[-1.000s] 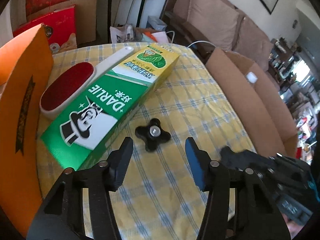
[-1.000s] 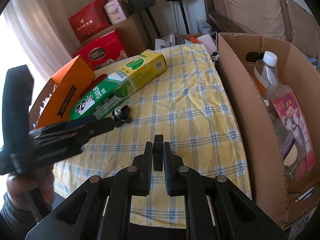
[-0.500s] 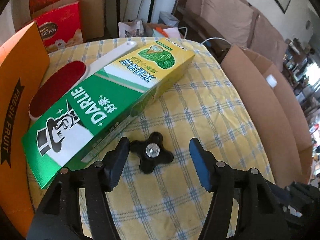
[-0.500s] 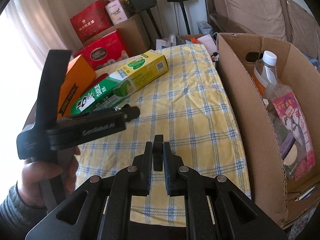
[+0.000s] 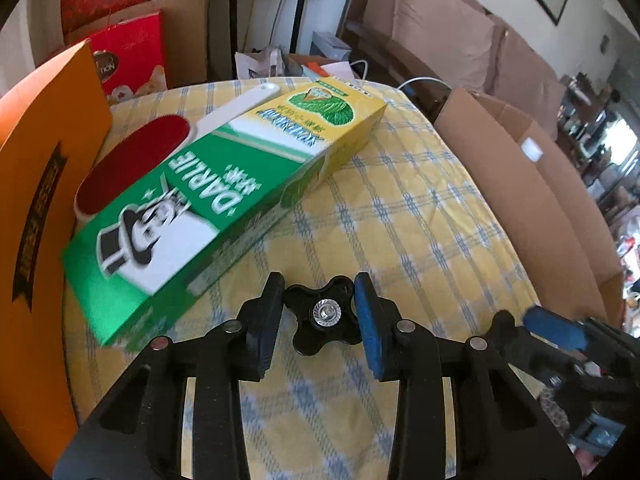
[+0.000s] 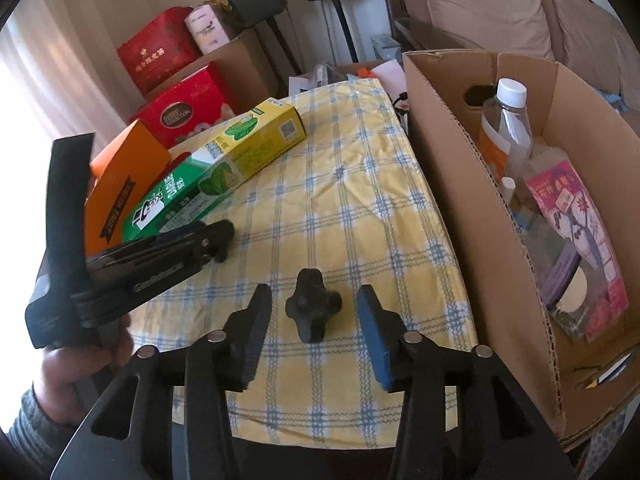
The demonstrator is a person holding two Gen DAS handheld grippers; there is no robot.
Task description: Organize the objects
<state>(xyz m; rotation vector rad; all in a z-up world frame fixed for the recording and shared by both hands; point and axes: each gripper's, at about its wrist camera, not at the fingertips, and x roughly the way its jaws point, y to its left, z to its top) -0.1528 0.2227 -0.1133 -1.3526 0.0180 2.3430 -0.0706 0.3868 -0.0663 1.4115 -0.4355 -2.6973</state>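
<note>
You pushed the left gripper (image 5: 319,286) forward around the black four-lobed plastic knob (image 5: 326,314), its jaws closing against it. Your right gripper (image 6: 314,292), jaws opening, let a second black lobed knob (image 6: 313,306) drop onto the cloth between them.

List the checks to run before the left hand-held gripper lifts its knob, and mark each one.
1. Knob between left hand-held gripper fingers: ok, jaws closing.
2. Both pads touching it: ok.
3. Toothpaste box apart from the fingers: ok.
4. Right hand-held gripper free of second knob: ok, jaws opening, gaps both sides.
5. Room left in carton: cannot tell.
</note>
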